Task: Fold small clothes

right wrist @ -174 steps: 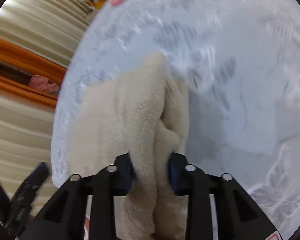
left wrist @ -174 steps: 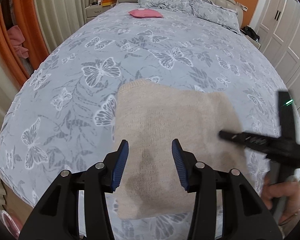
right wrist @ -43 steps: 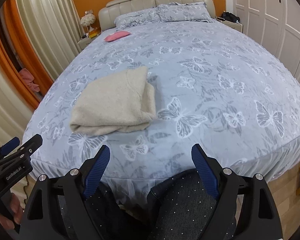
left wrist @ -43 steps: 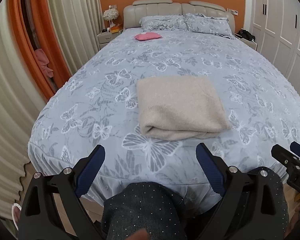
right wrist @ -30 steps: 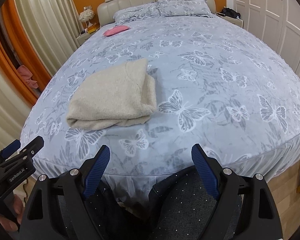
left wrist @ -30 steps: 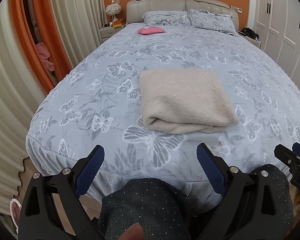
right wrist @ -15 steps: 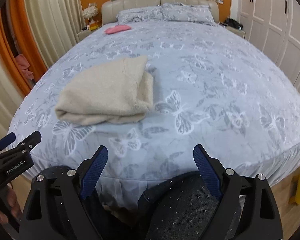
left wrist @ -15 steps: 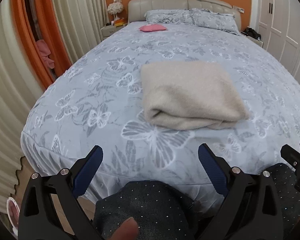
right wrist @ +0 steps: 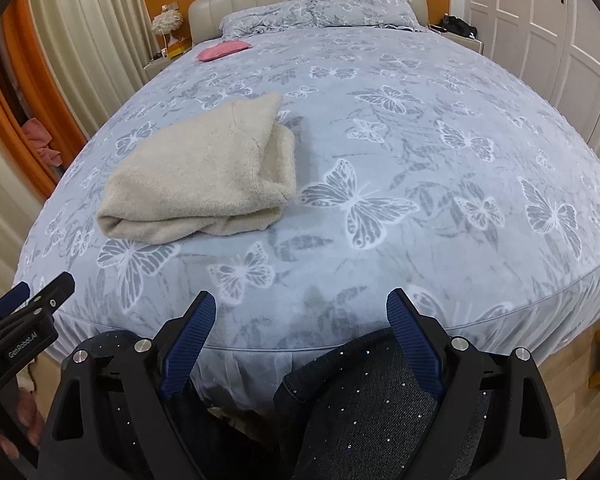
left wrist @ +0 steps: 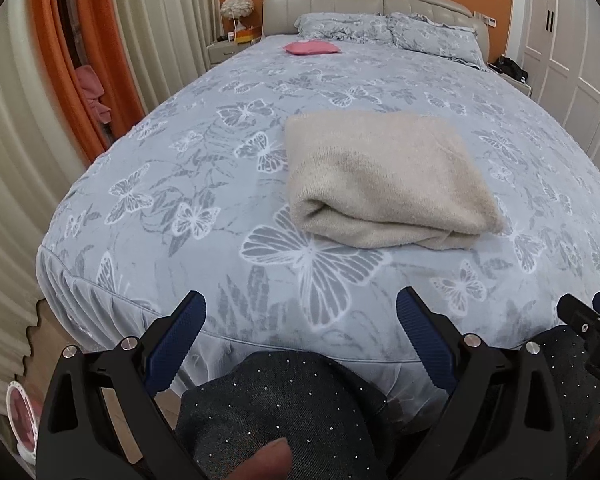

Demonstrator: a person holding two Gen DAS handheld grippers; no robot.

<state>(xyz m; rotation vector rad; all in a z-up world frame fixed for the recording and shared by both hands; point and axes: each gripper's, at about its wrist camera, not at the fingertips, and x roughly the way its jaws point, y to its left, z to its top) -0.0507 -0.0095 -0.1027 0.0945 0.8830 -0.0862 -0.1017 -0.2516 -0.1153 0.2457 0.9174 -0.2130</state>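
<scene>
A beige knitted garment [left wrist: 384, 178] lies folded into a thick rectangle on the grey butterfly-print bed [left wrist: 204, 184], its rolled fold toward the bed's foot. The right wrist view has the garment [right wrist: 204, 176] at centre left. My left gripper [left wrist: 302, 306] is open, held back off the bed's foot edge above the person's dark speckled trousers [left wrist: 284, 396], with nothing between its blue pads. My right gripper [right wrist: 302, 304] is likewise open and empty, just short of the bed's edge. Each gripper shows at the edge of the other's view.
A pink item [left wrist: 311, 48] lies near the pillows [left wrist: 384, 30] and beige headboard. Orange and cream curtains [left wrist: 84, 64] hang on the left with a bedside table behind; white wardrobe doors [left wrist: 572, 52] line the right. Wooden floor shows beside the bed's foot.
Both grippers have sunk a little at the foot of the bed, so the folded garment sits higher and closer in both views. The garment itself has not moved and both jaws stay wide.
</scene>
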